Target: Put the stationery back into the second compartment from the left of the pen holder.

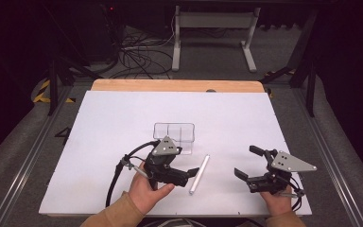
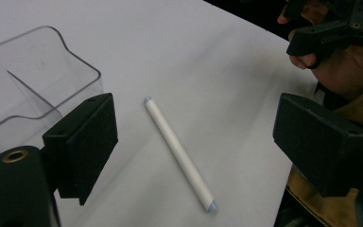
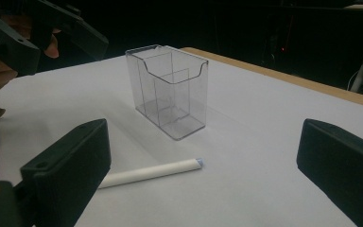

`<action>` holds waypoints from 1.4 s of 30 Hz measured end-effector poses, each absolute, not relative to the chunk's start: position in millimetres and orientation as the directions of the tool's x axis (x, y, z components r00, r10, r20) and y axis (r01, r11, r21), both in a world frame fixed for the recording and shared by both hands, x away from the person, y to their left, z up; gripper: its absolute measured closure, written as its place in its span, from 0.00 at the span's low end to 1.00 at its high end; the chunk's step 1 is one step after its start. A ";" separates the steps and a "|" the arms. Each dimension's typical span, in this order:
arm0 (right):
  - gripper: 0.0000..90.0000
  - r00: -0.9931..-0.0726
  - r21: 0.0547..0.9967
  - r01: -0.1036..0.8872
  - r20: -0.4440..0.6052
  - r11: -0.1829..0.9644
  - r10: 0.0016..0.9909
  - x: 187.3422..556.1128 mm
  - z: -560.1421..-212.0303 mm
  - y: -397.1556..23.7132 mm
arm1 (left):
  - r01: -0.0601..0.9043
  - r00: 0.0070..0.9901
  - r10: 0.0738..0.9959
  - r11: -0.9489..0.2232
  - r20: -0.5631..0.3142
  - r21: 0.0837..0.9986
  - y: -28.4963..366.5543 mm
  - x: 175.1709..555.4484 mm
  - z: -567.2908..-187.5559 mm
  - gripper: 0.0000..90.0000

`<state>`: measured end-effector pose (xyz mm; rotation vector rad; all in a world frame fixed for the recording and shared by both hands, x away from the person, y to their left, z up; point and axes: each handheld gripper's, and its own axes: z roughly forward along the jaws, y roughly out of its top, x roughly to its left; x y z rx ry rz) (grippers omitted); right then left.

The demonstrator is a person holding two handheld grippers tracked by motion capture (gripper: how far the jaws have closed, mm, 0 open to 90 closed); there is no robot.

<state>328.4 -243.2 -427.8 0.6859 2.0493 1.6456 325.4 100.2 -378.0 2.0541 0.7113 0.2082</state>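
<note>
A white stick point(image 1: 199, 173) with pale blue ends lies flat on the white board point(image 1: 123, 118), in front of a clear plastic box point(image 1: 173, 133) with an inner divider. My left gripper point(image 1: 187, 174) is open just left of the stick, its jaws pointing toward it. In the left gripper view the stick point(image 2: 177, 151) lies on the board beyond the wide-apart jaws of the left gripper point(image 2: 201, 142), with the box point(image 2: 38, 85) at the left. My right gripper point(image 1: 248, 161) is open, off to the stick's right. Its own view shows the stick point(image 3: 151, 172) and the upright, empty box point(image 3: 170, 90) ahead of the right gripper point(image 3: 203, 176).
The board rests on a wooden table whose far edge point(image 1: 177, 85) shows behind it. Beyond that, a white desk frame point(image 1: 212, 38) and cables point(image 1: 137, 56) sit on the floor. Black stand legs flank the table at both sides.
</note>
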 end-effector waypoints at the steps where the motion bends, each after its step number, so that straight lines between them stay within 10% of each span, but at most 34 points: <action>1: 0.05 -0.791 0.976 0.114 -0.022 0.183 0.612 328.3 -427.7 -242.8 | 0.413 0.819 0.559 -0.415 -0.131 0.810 98.5 326.6 -378.4 0.18; 42: 0.06 -0.793 0.979 0.093 -0.037 0.180 0.608 326.2 -425.9 -245.1 | 0.570 0.793 0.606 -0.703 -0.060 0.426 13.5 374.1 -434.3 0.48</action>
